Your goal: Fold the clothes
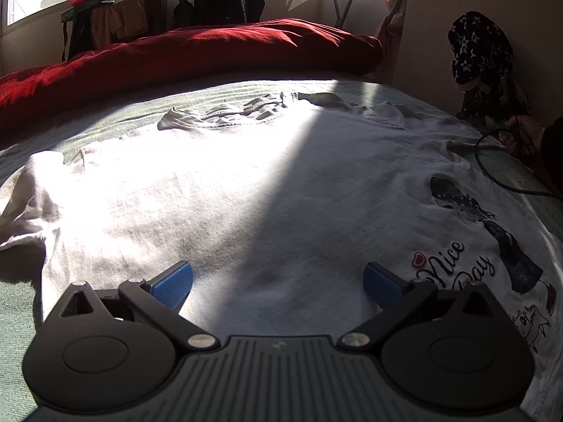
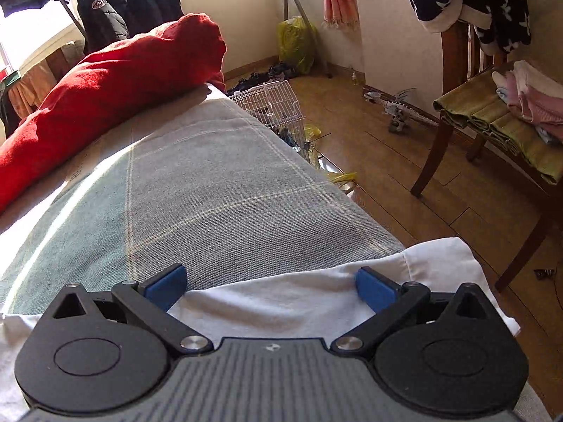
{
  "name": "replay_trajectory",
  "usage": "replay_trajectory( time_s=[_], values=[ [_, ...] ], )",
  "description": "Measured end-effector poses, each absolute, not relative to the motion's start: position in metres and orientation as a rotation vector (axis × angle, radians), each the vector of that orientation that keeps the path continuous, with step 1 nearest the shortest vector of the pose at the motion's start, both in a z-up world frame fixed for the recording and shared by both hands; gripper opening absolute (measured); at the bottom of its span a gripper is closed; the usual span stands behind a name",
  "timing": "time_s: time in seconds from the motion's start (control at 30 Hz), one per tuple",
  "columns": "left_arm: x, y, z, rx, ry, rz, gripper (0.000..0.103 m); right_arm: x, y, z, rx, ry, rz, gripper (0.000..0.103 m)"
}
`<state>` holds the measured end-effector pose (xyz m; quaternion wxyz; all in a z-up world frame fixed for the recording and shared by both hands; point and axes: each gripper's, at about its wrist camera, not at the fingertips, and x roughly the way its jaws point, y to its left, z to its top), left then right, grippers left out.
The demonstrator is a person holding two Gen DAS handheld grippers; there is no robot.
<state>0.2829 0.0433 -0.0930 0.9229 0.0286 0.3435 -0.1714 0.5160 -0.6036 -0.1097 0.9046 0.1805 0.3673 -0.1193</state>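
White T-shirt spread flat on the bed, both grippers spread wide above it, holding nothing

The left gripper (image 1: pixel 278 283) hovers with its blue fingers (image 1: pixel 172 286) well apart over the T-shirt (image 1: pixel 228 190), whose crumpled collar lies far ahead of the fingertips and whose "Nice Day" print (image 1: pixel 454 263) sits just beyond the right finger; the right gripper (image 2: pixel 271 286) stands equally wide, a white edge of the shirt (image 2: pixel 281 302) sagging between its fingers, grey-green blanket (image 2: pixel 218 204) ahead, red duvet (image 2: pixel 116 81) beyond

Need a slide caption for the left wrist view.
Open left claw hovers over white printed T-shirt spread on the bed, red duvet behind.
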Motion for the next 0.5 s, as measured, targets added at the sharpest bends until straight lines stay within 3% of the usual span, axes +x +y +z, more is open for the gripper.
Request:
replay_trajectory(
  time_s=[0.1, 0.2, 0.37, 0.5],
  values=[
    [0.282, 0.045, -0.093, 0.057, 0.703, -0.355, 0.102, 0.498, -0.603, -0.089, 0.422, 0.697, -0.224, 0.103],
    [0.281, 0.046, -0.093, 0.053, 0.701, -0.358, 0.102, 0.481, -0.600, -0.081, 0.466, 0.749, -0.196, 0.103],
    [0.280, 0.044, -0.090, 0.065, 0.701, -0.355, 0.102, 0.485, -0.590, -0.098, 0.331, 0.845, -0.262, 0.103],
    [0.277, 0.040, -0.084, 0.098, 0.688, -0.359, 0.102, 0.496, -0.604, -0.109, 0.413, 0.818, -0.375, 0.103]
  ],
)
